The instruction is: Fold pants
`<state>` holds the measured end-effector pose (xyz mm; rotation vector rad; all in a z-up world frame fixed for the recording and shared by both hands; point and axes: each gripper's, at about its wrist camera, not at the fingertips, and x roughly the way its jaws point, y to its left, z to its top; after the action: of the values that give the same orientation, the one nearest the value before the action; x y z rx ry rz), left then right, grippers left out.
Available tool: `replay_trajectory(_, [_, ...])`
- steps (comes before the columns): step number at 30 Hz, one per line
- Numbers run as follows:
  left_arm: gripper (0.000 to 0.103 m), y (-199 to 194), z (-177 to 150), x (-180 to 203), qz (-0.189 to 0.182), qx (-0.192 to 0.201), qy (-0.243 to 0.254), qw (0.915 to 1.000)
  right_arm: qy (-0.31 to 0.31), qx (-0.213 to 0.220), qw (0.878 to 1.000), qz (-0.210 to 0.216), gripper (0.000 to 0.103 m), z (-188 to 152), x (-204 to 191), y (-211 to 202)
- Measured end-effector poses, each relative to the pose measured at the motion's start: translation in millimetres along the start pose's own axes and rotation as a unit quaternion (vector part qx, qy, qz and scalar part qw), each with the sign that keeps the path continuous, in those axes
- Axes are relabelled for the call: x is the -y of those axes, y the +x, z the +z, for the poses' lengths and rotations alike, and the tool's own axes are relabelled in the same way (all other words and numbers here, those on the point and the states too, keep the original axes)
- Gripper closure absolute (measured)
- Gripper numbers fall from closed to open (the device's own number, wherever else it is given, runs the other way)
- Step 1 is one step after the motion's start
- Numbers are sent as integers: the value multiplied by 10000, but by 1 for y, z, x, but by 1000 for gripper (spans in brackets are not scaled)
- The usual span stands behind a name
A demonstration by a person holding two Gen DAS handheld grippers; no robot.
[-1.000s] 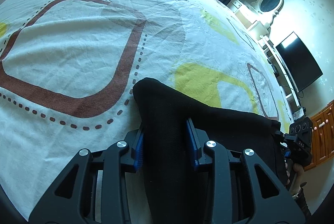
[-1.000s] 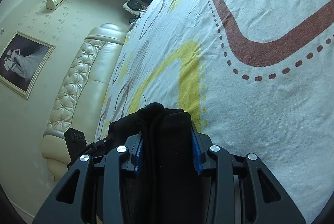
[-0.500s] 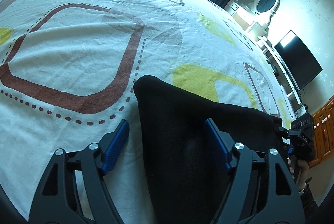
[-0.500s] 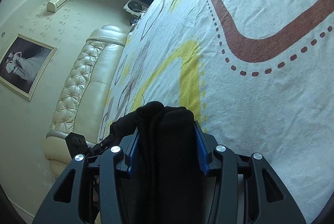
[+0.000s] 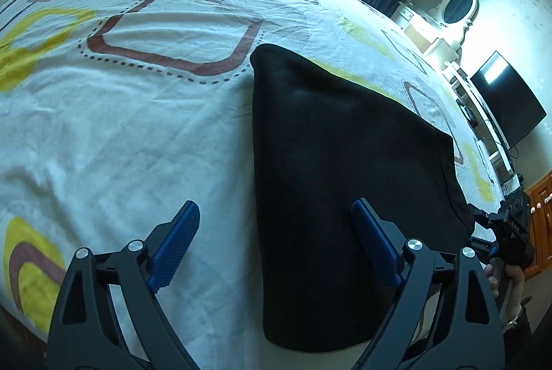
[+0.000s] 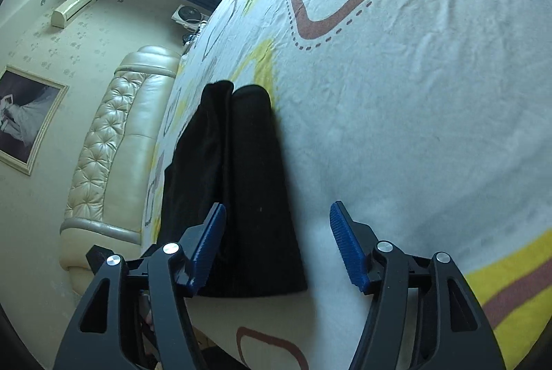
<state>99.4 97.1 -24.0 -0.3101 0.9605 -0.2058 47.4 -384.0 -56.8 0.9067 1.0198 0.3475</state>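
The black pants (image 5: pixel 345 180) lie folded into a compact flat stack on the patterned bed sheet (image 5: pixel 138 128). My left gripper (image 5: pixel 277 242) hovers over the stack's near left edge. Its jaws are opening wide, and the blue pads touch nothing. In the right wrist view the pants (image 6: pixel 248 180) show two folded layers side by side. My right gripper (image 6: pixel 277 244) sits over their near right edge, its jaws also opening, pads clear of the cloth. A person's hand (image 5: pixel 510 277) holds the right gripper at the stack's far end.
The white sheet (image 6: pixel 414 94) with brown and yellow shapes spreads wide on both sides of the pants. A cream tufted headboard (image 6: pixel 114 146) borders one side of the bed. A TV (image 5: pixel 507 101) and a dresser mirror (image 5: pixel 459 8) stand against the far wall.
Both grippers were shut on the pants; both have let go, opened wide and drawn back. The pants now lie flat on the sheet, farther from both cameras.
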Motion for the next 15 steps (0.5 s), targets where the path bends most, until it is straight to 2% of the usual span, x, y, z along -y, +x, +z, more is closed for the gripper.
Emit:
replay_trajectory(2, [13, -15, -11, 4, 144, 42, -14, 9999, -212, -44, 9992, -330, 30, -19, -10, -8])
replay_trajectory(5, [13, -33, -28, 20, 578, 137, 316, 9977, -579, -77, 9947, -845, 29, -47, -24, -14])
replay_trajectory(8, [13, -54, -47, 43, 1085, 355, 811, 9901, -1020, 6, 9841, -1456, 29, -71, -43, -18])
replay_trajectory(10, [13, -68, -56, 55, 1369, 432, 947, 9851, -1173, 36, 9792, -1654, 29, -82, -55, -20])
replay_trajectory(11, [12, -77, -61, 59, 1370, 524, 918, 9849, -1224, 60, 9787, -1650, 29, -86, -60, -22])
replay_trajectory(13, [8, -94, -74, 65, 1145, 766, 780, 9874, -1424, 148, 9751, -1691, 29, -93, -74, -25])
replay_trajectory(15, [7, -98, -79, 72, 937, 752, 762, 9898, -1790, 278, 9656, -1864, 29, -98, -89, -27])
